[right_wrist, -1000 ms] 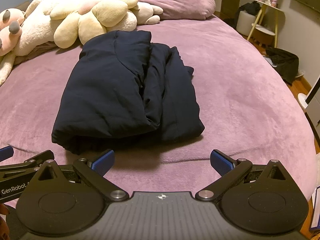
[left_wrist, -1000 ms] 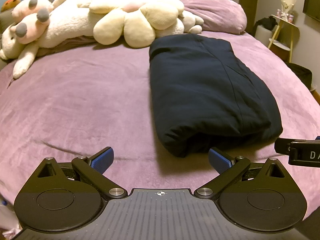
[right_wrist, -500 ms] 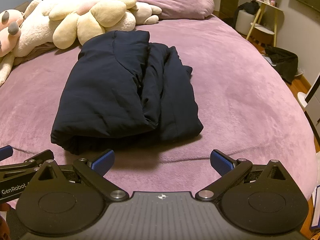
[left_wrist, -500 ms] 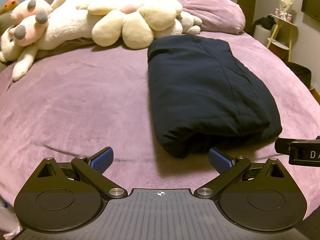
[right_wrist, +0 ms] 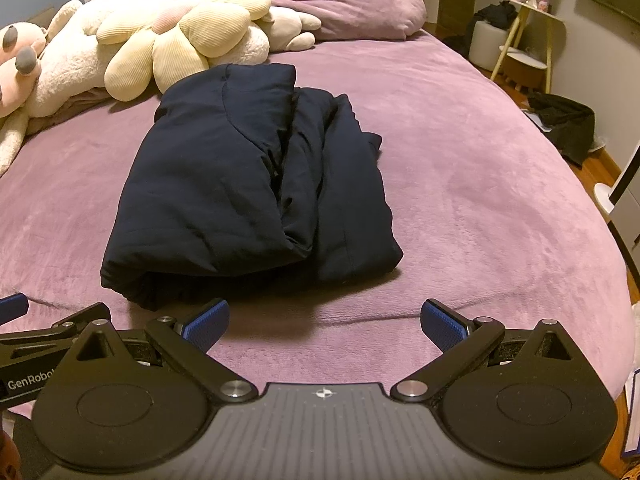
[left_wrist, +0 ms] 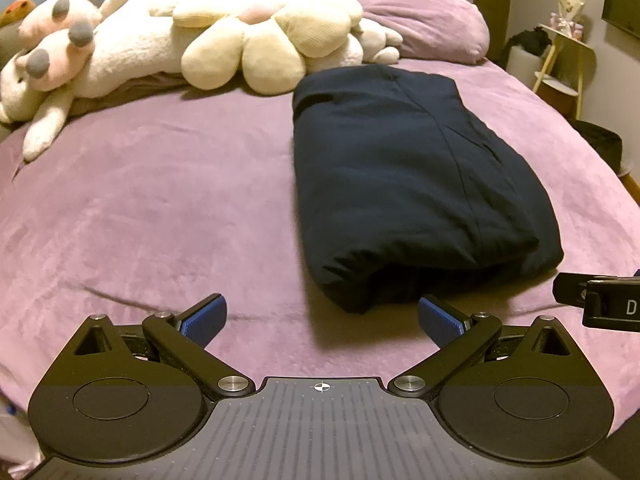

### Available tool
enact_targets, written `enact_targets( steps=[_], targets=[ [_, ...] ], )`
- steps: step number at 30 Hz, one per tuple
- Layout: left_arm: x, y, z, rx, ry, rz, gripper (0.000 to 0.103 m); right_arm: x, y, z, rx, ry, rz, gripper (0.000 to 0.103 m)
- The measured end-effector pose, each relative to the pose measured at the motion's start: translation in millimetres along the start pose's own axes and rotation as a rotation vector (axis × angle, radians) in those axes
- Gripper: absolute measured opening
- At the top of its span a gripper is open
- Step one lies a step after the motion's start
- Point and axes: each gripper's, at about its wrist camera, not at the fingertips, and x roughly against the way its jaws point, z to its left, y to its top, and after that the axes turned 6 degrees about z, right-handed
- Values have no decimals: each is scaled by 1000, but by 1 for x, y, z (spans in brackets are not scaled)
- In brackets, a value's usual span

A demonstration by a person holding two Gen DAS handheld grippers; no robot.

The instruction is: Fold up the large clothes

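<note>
A dark navy jacket [right_wrist: 256,184] lay folded into a long bundle on the purple bed [right_wrist: 480,200], its far end close to the pile of cream stuffed toys [right_wrist: 172,44] by the headboard. One thick fold lay over a flatter layer that stuck out along the bundle's right side. The left gripper [left_wrist: 320,318] hovered over the bed just short of the jacket's near left corner, its blue-padded fingers [left_wrist: 204,316] spread wide and holding nothing. The right gripper [right_wrist: 324,320] hung beside it, just short of the near edge of the jacket, jaws equally wide apart and empty. A purple pillow [right_wrist: 352,0] sat at the far end, and a small side table [right_wrist: 528,28] stood by the wall.
</note>
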Motion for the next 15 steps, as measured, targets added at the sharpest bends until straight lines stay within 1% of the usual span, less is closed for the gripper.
enact_targets(
  steps=[8, 15],
  targets=[
    [-1, -1, -3, -16, 9, 4, 103, 0, 0, -1, -4, -3, 0, 102],
    [-2, -2, -3, -9, -6, 9, 103, -2, -1, -2, -6, -6, 4, 102]
  ],
)
